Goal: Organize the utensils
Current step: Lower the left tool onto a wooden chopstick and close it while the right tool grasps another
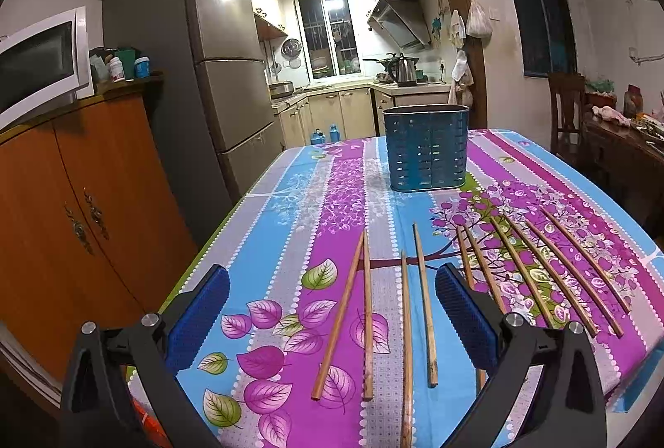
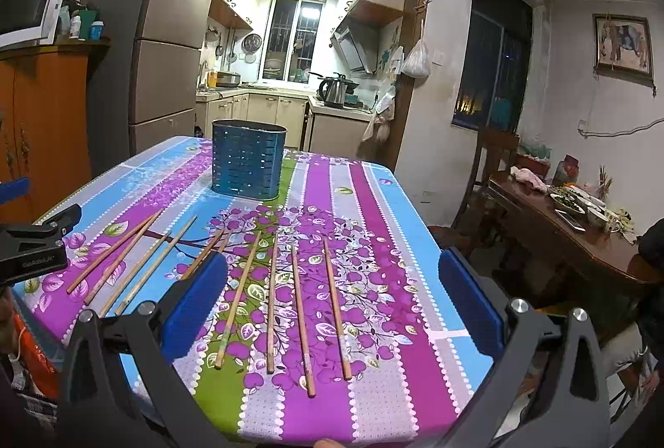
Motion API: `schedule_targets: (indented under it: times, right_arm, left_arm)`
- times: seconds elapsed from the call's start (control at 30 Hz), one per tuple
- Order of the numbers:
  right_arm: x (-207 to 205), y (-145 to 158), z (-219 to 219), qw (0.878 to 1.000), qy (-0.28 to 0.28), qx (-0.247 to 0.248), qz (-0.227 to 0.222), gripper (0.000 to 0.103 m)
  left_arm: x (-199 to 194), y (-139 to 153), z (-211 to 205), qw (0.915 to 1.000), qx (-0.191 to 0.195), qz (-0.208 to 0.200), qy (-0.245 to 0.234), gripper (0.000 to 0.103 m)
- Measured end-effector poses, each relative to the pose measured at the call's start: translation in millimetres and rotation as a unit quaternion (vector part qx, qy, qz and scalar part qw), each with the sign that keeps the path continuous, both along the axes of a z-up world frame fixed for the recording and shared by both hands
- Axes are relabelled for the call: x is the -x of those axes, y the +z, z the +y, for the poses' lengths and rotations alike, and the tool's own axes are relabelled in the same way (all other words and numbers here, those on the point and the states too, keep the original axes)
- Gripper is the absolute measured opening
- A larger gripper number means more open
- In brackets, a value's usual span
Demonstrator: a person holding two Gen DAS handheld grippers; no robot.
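Note:
Several wooden chopsticks lie loose on the floral tablecloth. One group [image 1: 367,319] lies between my left gripper's fingers, another [image 1: 552,273] fans out to the right. In the right wrist view a group [image 2: 290,307] lies between my right gripper's fingers, and more [image 2: 128,261] lie to the left. A blue perforated utensil holder [image 1: 427,149] stands upright at the table's far side, also in the right wrist view [image 2: 247,164]. My left gripper [image 1: 332,317] is open and empty above the near table edge. My right gripper [image 2: 332,303] is open and empty. The left gripper's body [image 2: 33,244] shows at the left edge.
The table [image 1: 290,174] has a near edge just under both grippers. An orange cabinet [image 1: 83,207] with a microwave [image 1: 37,58] and a fridge [image 1: 216,45] stand to the left. A wooden side table [image 2: 581,236] with dishes and a chair [image 2: 489,174] stand to the right.

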State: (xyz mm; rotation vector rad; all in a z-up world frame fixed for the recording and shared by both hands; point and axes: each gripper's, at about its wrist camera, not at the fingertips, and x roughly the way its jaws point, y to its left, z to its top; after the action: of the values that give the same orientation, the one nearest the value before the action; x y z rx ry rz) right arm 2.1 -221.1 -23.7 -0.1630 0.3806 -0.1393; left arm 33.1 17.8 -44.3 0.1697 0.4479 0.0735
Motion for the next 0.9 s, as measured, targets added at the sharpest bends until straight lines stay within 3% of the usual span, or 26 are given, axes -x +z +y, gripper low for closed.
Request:
schedule_targets:
  times: [0.23, 0.33, 0.53, 0.67, 0.8, 0.83, 0.9]
  right_arm:
    - [-1, -2, 6, 1.0, 0.006, 0.016, 0.006, 0.098]
    - [3, -2, 0, 1.0, -0.001, 0.022, 0.008, 0.098]
    - [4, -20, -33, 0.998, -0.043, 0.025, 0.028, 0.098]
    - [2, -38, -58, 0.996, -0.061, 0.0, 0.06, 0.098]
    - [9, -51, -74, 0.995, -0.061, -0.027, 0.071, 0.098]
    - [11, -53, -77, 0.995, -0.06, -0.03, 0.07, 0.096]
    - [14, -57, -81, 0.995, -0.058, -0.031, 0.07, 0.084]
  left_arm:
    - [-2, -2, 2, 0.9999, -0.012, 0.006, -0.001, 0.099]
    - [3, -6, 18, 0.9994, -0.013, 0.018, -0.026, 0.099]
    - [13, -30, 87, 0.9941, 0.049, 0.088, -0.041, 0.099]
    - [28, -43, 104, 0.9897, 0.077, 0.101, -0.066, 0.099]
    - [40, -53, 86, 0.9874, 0.046, 0.11, -0.104, 0.099]
    - [40, -55, 80, 0.9875, 0.032, 0.109, -0.109, 0.099]
    - [36, -61, 67, 0.9864, 0.01, 0.109, -0.122, 0.087]
